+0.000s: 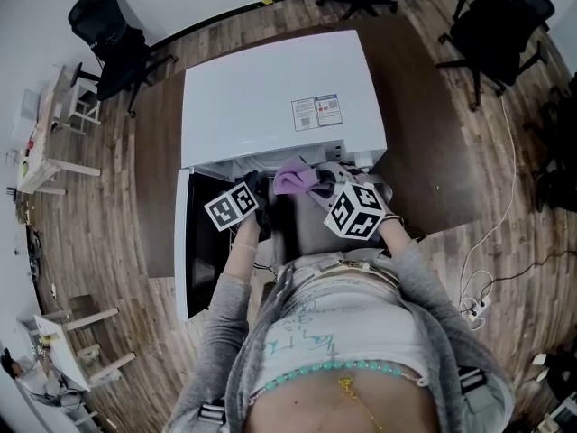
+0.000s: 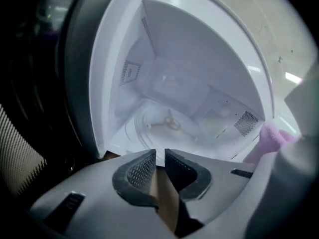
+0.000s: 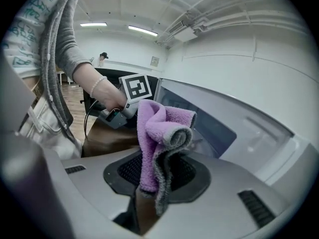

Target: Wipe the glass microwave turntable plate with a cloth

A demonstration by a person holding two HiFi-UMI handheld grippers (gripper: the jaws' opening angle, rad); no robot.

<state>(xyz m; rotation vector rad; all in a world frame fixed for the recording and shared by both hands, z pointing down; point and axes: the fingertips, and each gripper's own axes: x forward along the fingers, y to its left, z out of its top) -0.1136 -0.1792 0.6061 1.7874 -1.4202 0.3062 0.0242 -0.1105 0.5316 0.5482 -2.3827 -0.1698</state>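
The glass turntable plate [image 2: 152,126] lies flat on the floor of the white microwave's [image 1: 270,97] cavity, with the hub showing through it. My left gripper [image 2: 159,158] hangs at the front sill of the cavity, with a narrow gap between its jaws and nothing seen in that gap. It also shows in the head view as the left gripper [image 1: 261,207] at the opening. My right gripper [image 3: 157,176] is shut on a folded purple cloth [image 3: 159,128] and held just right of the opening. From above, the cloth [image 1: 293,177] sits in front of the cavity.
The microwave door [image 1: 194,242] stands open to the left, next to my left hand. The microwave sits on a brown table [image 1: 415,152]. Black office chairs [image 1: 496,16] stand behind it, and a cable with a power strip [image 1: 473,309] lies on the floor to the right.
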